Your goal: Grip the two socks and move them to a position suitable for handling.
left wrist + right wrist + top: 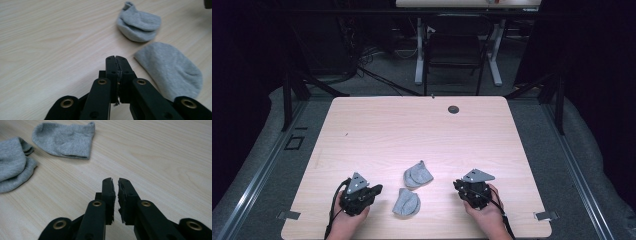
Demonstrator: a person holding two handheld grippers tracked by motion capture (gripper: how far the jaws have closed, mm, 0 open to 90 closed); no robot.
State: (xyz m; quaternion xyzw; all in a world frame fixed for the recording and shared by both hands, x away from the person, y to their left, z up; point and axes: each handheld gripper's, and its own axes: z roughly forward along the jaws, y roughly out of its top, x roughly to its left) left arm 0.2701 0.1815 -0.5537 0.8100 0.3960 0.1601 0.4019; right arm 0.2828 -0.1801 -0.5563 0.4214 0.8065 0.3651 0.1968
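Observation:
Two small grey socks lie near the front middle of the light wooden table (412,130). One is a folded sock (418,175) (138,25); the other, a flatter sock (406,202) (170,67), lies just nearer the person. My left gripper (377,189) (116,60) rests left of them, its jaws pressed together with nothing between. My right gripper (458,185) (115,181) sits to their right, with a narrow gap between its jaws and nothing in it. In the right gripper view, one grey sock (66,140) lies ahead and another grey sock (12,162) at the left edge.
A small dark grommet hole (453,109) sits near the table's far edge. Beyond the table stand a dark chair (455,50) and white desk legs (419,55). The person's hands come in over the front edge.

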